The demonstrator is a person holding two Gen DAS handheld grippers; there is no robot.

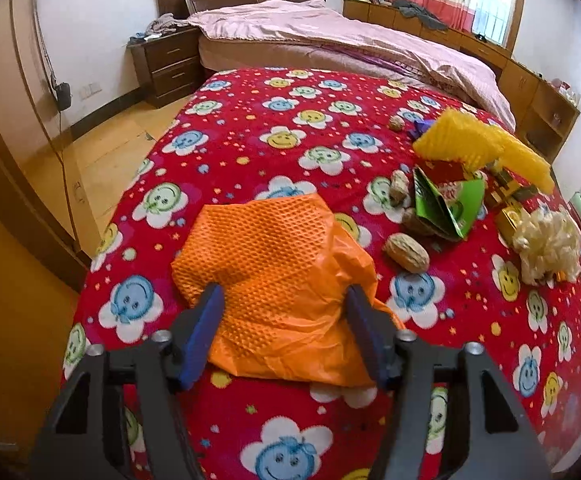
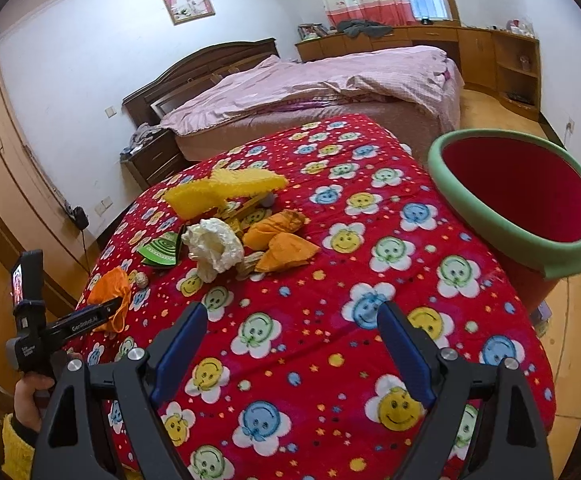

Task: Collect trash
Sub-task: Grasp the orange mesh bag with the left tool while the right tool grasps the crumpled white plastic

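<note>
The left gripper (image 1: 284, 312) straddles a crumpled orange foam fruit net with orange plastic (image 1: 278, 280), its blue pads at either flank of the wad; whether they press it cannot be told from the wrist view, so the jaws read as half spread around the item rather than confirmed pinching. This piece lies alone near the left edge of the red smiley-flower blanket (image 1: 250, 128), apart from the main litter, which likely explains why it is addressed singly. The right gripper (image 2: 292, 344) hangs wide open over bare blanket, holding nothing, judged to be standing by. The remaining trash sits in a cluster mid-blanket: yellow foam netting (image 2: 226, 190), a white crumpled wad (image 2: 214, 246), orange wrappers (image 2: 286, 248), a green folded packet (image 1: 450, 208) and walnuts (image 1: 406, 252). The green-rimmed red bin (image 2: 510, 200) stands off the blanket's right side, rim tilted toward the surface. The path from net to bin crosses the cluster; open blanket nearer the person offers clearer passage. The blanket edge drops to floor close beside the net.
</note>
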